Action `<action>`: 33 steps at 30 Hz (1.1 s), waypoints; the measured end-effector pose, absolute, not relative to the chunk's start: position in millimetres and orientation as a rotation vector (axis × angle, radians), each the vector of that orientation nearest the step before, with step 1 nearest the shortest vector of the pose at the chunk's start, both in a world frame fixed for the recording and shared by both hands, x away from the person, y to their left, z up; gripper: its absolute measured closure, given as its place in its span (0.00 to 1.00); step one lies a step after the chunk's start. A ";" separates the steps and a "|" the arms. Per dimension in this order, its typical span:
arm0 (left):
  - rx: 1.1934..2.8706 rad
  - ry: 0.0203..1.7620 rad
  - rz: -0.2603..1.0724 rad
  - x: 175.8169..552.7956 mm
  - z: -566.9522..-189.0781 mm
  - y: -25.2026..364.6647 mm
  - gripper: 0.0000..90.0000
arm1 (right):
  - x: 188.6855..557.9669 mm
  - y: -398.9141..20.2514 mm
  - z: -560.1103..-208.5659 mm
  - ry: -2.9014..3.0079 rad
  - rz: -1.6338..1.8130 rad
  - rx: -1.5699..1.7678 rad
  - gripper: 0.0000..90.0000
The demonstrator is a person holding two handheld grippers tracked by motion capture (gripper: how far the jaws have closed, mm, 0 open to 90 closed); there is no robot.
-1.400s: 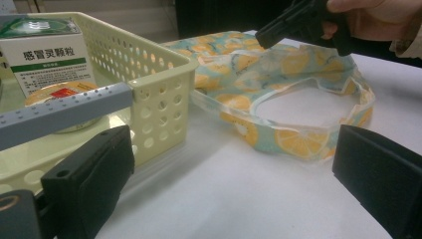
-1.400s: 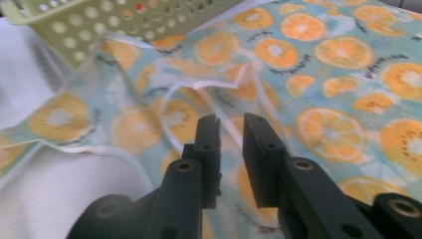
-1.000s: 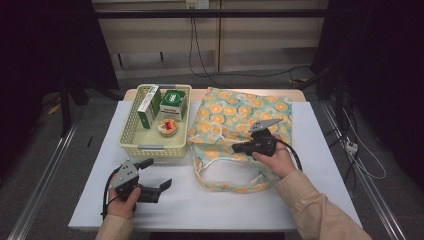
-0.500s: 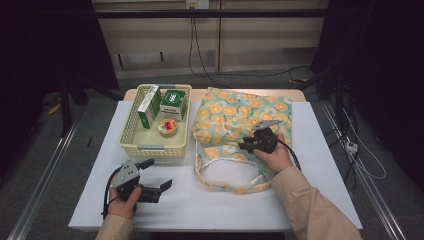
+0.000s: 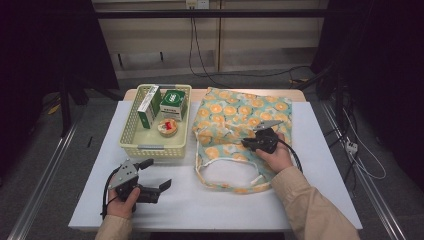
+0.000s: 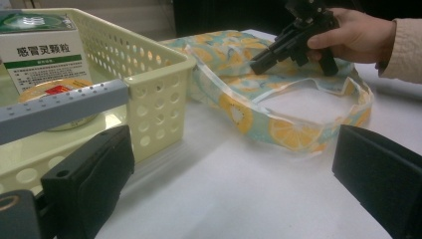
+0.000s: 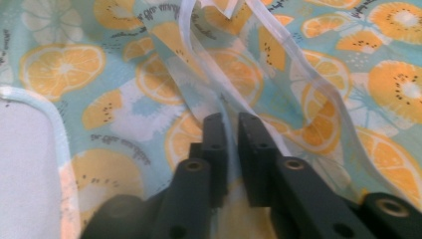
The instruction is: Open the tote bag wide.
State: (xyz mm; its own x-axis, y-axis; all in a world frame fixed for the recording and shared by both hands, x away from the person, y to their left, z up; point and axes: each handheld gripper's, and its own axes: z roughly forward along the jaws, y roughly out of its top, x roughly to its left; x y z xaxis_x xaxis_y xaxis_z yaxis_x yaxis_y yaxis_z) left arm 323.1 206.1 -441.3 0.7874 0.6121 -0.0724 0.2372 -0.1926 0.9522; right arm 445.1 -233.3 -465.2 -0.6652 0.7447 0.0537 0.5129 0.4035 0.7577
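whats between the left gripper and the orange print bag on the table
Only bare white tabletop: in the high view the left gripper sits open with nothing between it and the bag; the left gripper view shows the same.

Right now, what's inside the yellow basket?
The yellow basket holds two green-and-white medicine boxes, one leaning on the left wall, one at the back, and a small round tub with a red label. Anything beneath them is covered.
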 end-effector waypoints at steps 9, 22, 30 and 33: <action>1.763 0.669 0.387 323.9 -440.7 205.1 0.03 | 445.9 -239.9 -459.6 2.342 1.120 1.127 1.00; 1.768 0.665 0.381 325.6 -439.0 199.8 0.03 | 451.5 -243.2 -411.0 2.295 1.195 1.074 1.00; 1.766 0.668 0.391 327.5 -433.9 201.7 0.03 | 462.0 -239.9 -393.2 2.275 1.214 1.076 1.00; 1.757 0.680 0.392 328.4 -432.0 202.0 0.03 | 464.7 -239.7 -388.0 2.269 1.227 1.079 1.00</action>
